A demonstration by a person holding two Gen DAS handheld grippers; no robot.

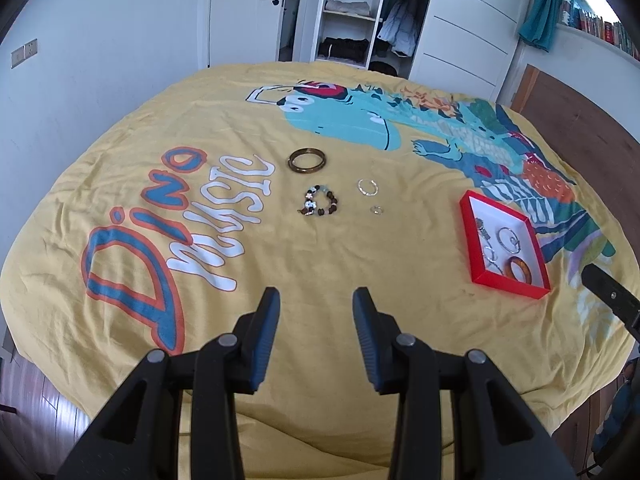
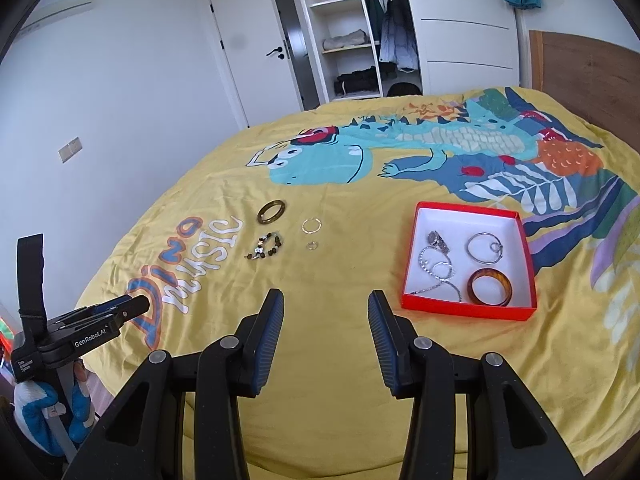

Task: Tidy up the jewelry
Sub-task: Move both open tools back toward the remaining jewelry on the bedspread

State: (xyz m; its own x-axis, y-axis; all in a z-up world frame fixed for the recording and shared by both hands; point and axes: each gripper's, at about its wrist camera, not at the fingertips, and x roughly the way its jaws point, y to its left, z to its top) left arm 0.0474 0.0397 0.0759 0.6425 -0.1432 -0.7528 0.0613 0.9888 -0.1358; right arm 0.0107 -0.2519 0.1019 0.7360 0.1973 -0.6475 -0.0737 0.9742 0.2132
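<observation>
Black claws (image 1: 316, 300) (image 2: 326, 302), ribbed blue pads (image 1: 267, 340), silver pivot screws (image 2: 229, 342).

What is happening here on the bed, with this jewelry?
A person is sorting jewelry into a red box on a yellow bedspread. The box already holds an amber bangle, a silver hoop and silver chains. A dark bangle, a beaded bracelet and two silver rings lie loose. The left gripper and right gripper are open, holding nothing.

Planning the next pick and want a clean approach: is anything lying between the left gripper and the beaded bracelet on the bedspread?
Nothing visible does. The left gripper is open and empty, and only bare yellow bedspread lies between it and the beaded bracelet. The dark bangle sits beyond the bracelet, the silver rings to its right.
</observation>
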